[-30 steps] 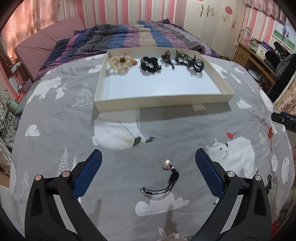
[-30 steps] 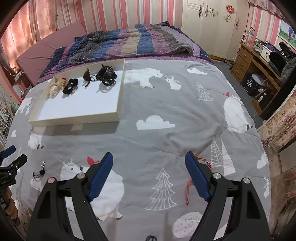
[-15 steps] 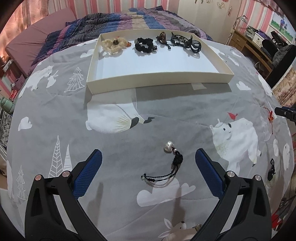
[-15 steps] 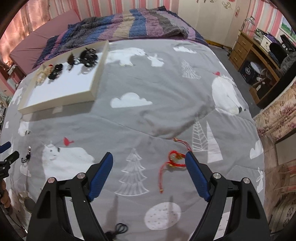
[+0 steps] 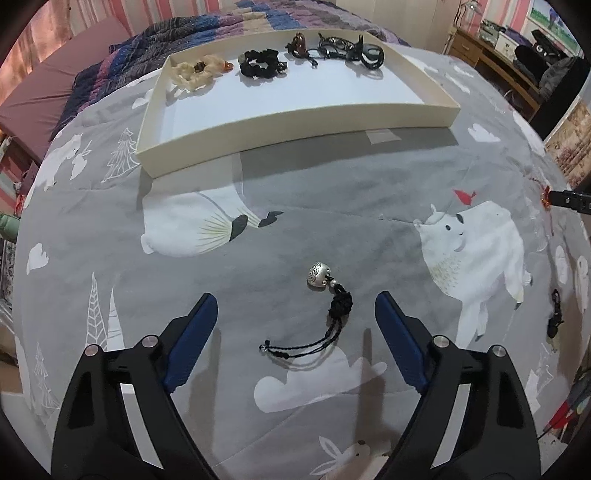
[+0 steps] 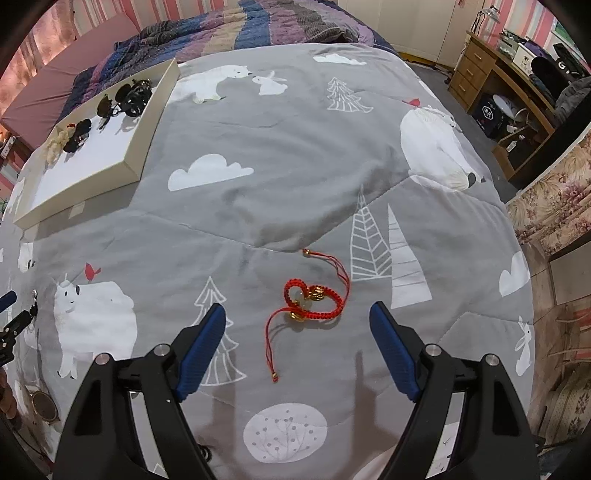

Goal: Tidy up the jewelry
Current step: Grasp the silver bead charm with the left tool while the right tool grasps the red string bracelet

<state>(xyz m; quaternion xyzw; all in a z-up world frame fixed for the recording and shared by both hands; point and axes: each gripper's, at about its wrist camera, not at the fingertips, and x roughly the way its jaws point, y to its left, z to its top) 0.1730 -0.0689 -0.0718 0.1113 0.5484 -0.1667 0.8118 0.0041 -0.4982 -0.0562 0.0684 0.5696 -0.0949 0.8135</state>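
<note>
A black cord bracelet with a silver bead (image 5: 334, 302) lies on the grey printed bedspread. My left gripper (image 5: 295, 306) hovers over it, its jaws closing, the cord between the blue pads but untouched. A red cord bracelet with gold charms (image 6: 314, 297) lies between the blue pads of my right gripper (image 6: 297, 315), which stands open above it. A cream tray (image 5: 295, 122) at the far side holds a beige scrunchie (image 5: 194, 70), a black scrunchie (image 5: 260, 64) and dark bracelets (image 5: 349, 50). The same tray (image 6: 140, 158) shows at upper left in the right wrist view.
A small black piece (image 5: 554, 314) lies at the bedspread's right edge. A striped quilt (image 6: 258, 33) and pink mattress (image 6: 66, 81) lie beyond the tray. A wooden desk (image 6: 498, 77) stands at the right. A round gold-rimmed object (image 6: 44, 406) lies at lower left.
Both grippers have sunk toward the bedspread. The left one now has the silver-bead bracelet centred between narrower jaws. The right one slid over until the red bracelet sits between its pads.
</note>
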